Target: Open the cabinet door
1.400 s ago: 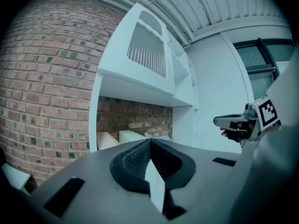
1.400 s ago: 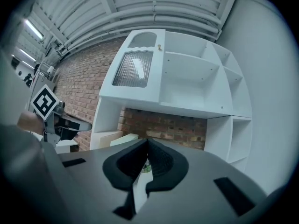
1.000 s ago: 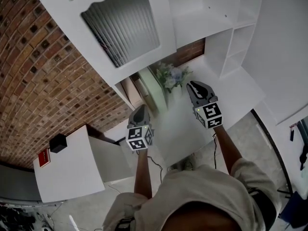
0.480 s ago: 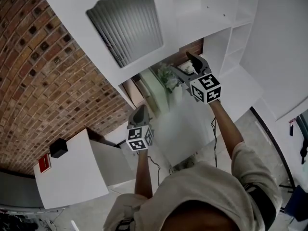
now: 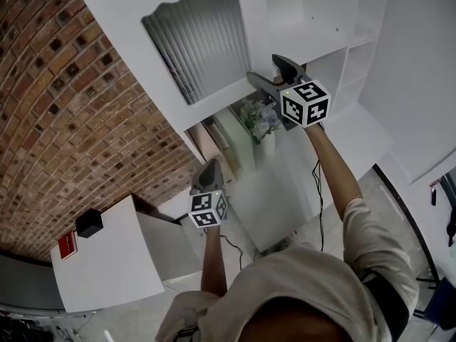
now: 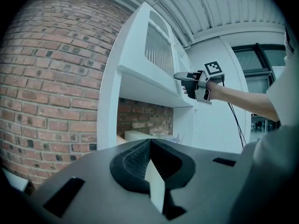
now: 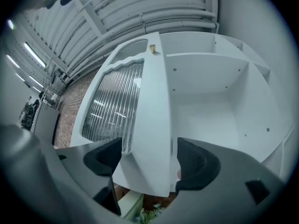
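The white cabinet door [image 5: 192, 45] has a ribbed glass panel and hangs above the worktop. Its right stile [image 7: 152, 125] carries a small knob [image 7: 152, 48] near the top. My right gripper [image 5: 262, 66] is raised to the door's lower right corner and its jaws are opening. In the right gripper view [image 7: 152, 160] the stile stands between the pads, with slim gaps on both sides. My left gripper [image 5: 210, 166] stays low over the worktop, shut and empty [image 6: 149, 143]. The left gripper view shows the right gripper [image 6: 180, 77] at the door's bottom edge.
The open cabinet compartment [image 5: 306, 13] with shelves lies right of the door. A vase of flowers [image 5: 258, 116] stands in the niche below. A brick wall [image 5: 64, 105] is at the left. A low white table [image 5: 107, 262] holds a black box [image 5: 89, 221].
My right gripper rose from over the worktop to the door's lower corner and its jaws spread from shut to wide. The left gripper hardly moved.
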### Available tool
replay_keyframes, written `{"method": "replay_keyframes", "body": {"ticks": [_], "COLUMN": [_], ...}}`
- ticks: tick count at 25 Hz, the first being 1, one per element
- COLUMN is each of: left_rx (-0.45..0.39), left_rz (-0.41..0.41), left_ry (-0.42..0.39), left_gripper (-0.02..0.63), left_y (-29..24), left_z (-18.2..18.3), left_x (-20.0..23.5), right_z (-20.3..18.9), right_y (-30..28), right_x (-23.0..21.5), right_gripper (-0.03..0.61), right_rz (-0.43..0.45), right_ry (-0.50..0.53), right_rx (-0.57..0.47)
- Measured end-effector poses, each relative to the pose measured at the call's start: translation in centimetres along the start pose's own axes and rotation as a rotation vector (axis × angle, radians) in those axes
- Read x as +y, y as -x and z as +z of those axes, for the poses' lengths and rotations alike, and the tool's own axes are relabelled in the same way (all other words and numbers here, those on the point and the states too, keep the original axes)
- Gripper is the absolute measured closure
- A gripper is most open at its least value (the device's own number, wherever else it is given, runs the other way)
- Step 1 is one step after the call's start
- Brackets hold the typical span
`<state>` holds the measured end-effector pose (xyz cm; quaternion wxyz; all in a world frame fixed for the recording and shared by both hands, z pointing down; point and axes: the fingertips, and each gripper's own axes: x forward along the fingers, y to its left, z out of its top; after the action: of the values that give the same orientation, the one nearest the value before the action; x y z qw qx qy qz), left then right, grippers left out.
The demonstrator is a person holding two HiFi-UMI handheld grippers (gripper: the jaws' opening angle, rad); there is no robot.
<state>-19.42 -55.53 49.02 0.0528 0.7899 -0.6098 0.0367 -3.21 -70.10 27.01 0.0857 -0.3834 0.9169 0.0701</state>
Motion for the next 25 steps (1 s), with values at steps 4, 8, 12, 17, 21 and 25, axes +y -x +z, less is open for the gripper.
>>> {"method": "replay_keyframes", "body": {"ticks": [4, 8, 12, 17, 21, 25], "left_rx": [-0.005, -0.010, -0.009, -0.005, -0.011, -0.011], "left_rz": [0.007, 0.014, 0.013, 0.006, -0.008, -0.009], "left_ry": [0.004, 0.008, 0.010, 0.011, 0.006, 0.006], "left_gripper": [0.588, 0.588, 0.588, 0.588, 0.588, 0.588], "left_y": [0.0, 0.1, 0.0, -0.2, -0.2, 0.3], "left_z": [0.2, 0.2, 0.2, 0.2, 0.6, 0.5], "left_x": [0.7, 1.2, 1.3, 0.5, -0.9, -2.5], "right_z": [1.1, 1.2, 1.2, 1.5, 1.7, 1.8], "right_y": [-0.7, -1.2, -0.9, 0.0, 0.9, 1.8], "right_x": [-0.7, -0.5, -0.6, -0.5, -0.2, 0.1], "right_gripper": [0.237, 0.272, 0.275, 0.298, 0.299, 0.301], "right_rz": [-0.001, 0.026, 0.009, -0.007, -0.026, -0.039], "right_ry": [-0.035, -0.044, -0.018, 0.014, 0.027, 0.036], "right_rx": [-0.024, -0.026, -0.033, -0.020, -0.020, -0.012]}}
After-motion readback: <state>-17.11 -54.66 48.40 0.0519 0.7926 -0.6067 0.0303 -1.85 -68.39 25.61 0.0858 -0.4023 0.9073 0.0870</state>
